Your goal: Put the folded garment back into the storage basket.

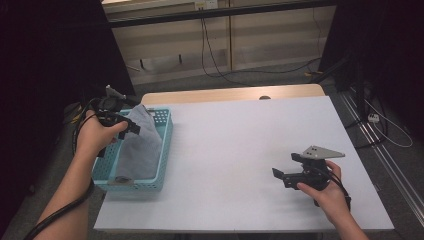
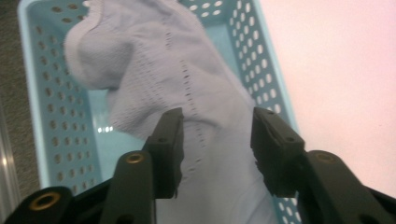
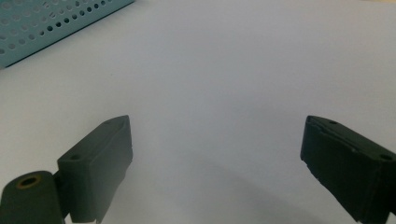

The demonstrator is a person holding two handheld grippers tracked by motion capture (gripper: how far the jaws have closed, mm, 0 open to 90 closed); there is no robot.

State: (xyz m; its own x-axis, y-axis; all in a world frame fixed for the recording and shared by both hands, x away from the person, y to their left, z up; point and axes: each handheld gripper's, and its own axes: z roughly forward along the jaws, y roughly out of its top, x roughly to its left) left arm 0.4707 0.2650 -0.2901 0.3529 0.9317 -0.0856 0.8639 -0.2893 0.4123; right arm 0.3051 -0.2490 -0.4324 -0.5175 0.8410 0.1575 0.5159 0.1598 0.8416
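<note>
A pale grey-white knitted cloth [image 1: 142,145] lies bunched in a light blue perforated basket [image 1: 166,150] at the table's left edge. My left gripper [image 1: 132,127] hovers just over the cloth, held in a hand that comes in from the left. In the left gripper view the cloth [image 2: 154,60] lies in the basket [image 2: 46,93], and it shows in the gap of my left gripper [image 2: 217,135], whose jaws stand apart and do not press on it. My right gripper [image 1: 284,166] rests low over the white table at the front right. In the right gripper view my right gripper [image 3: 217,144] is open wide with nothing between its jaws.
The white table [image 1: 240,130] spreads between the two hands. The basket's corner [image 3: 42,28] shows at the upper left of the right gripper view. Cables trail on the floor beyond the far edge, and dark curtains stand at both sides.
</note>
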